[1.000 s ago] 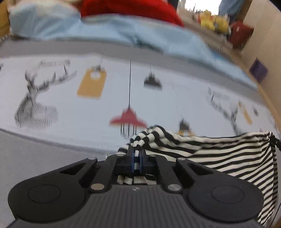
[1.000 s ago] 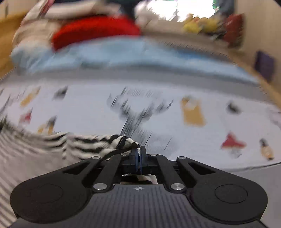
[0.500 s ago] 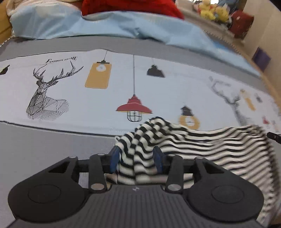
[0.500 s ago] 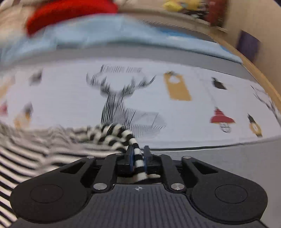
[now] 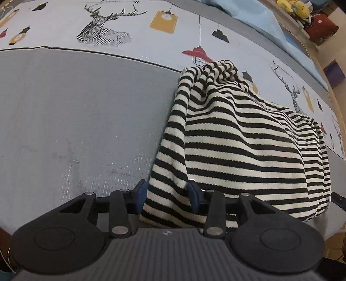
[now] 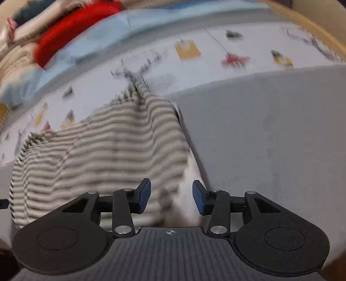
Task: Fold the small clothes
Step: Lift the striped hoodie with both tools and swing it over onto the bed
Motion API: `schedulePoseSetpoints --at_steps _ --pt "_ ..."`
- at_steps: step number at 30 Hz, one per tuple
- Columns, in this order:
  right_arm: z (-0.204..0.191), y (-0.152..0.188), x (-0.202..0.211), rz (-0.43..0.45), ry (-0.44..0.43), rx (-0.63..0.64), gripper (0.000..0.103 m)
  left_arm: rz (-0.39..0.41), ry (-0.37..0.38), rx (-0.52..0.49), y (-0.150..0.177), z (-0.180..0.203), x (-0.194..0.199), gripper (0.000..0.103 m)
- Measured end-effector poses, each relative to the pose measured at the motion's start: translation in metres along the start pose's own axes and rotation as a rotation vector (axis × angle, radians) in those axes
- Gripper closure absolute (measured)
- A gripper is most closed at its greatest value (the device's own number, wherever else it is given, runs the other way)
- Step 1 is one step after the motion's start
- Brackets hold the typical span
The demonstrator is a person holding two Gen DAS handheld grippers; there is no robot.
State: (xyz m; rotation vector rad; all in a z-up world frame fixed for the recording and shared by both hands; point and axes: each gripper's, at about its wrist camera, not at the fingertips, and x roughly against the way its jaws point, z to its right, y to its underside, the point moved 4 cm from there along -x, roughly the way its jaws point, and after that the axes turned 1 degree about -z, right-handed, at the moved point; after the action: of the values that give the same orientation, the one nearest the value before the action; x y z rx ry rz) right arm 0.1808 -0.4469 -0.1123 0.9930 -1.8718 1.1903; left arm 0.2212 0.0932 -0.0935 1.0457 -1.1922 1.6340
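Note:
A black-and-white striped garment (image 5: pixel 237 140) lies in a bunched heap across the grey band (image 5: pixel 75 118) and the printed sheet of a bed. My left gripper (image 5: pixel 167 195) points steeply down at its near left corner. Its jaws are closing, with the striped cloth lying loosely between the blue pads (image 5: pixel 141 194). In the blurred right wrist view the same garment (image 6: pixel 97 155) spreads to the left. My right gripper (image 6: pixel 170 195) stands over its near right edge. Its jaws are opening, with cloth between them that the pads do not press.
The sheet (image 5: pixel 64 21) is printed with deer and lamps. Beyond it lie a light blue cover (image 6: pixel 151 21) and a red cloth (image 6: pixel 71 32). Yellow soft toys (image 5: pixel 292 6) sit on a ledge at the far right. A wooden bed edge (image 6: pixel 313 32) runs along the right.
Both grippers were shut on corners of the striped garment and holding it up. They have let go and drawn back toward the near edge, and the garment has dropped onto the bed.

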Motion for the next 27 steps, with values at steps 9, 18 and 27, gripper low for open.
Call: schedulePoseSetpoints --at_steps 9,18,27 --pt "-0.003 0.018 -0.019 -0.099 0.078 0.028 0.058 -0.089 0.002 -0.051 0.010 0.002 -0.022 0.058" --pt "0.001 0.011 0.005 0.014 0.043 0.016 0.092 0.025 0.044 -0.098 0.012 0.000 0.003 0.098" --pt "0.017 0.025 0.011 -0.033 0.095 -0.042 0.093 -0.077 -0.022 -0.110 0.037 -0.030 0.014 0.100"
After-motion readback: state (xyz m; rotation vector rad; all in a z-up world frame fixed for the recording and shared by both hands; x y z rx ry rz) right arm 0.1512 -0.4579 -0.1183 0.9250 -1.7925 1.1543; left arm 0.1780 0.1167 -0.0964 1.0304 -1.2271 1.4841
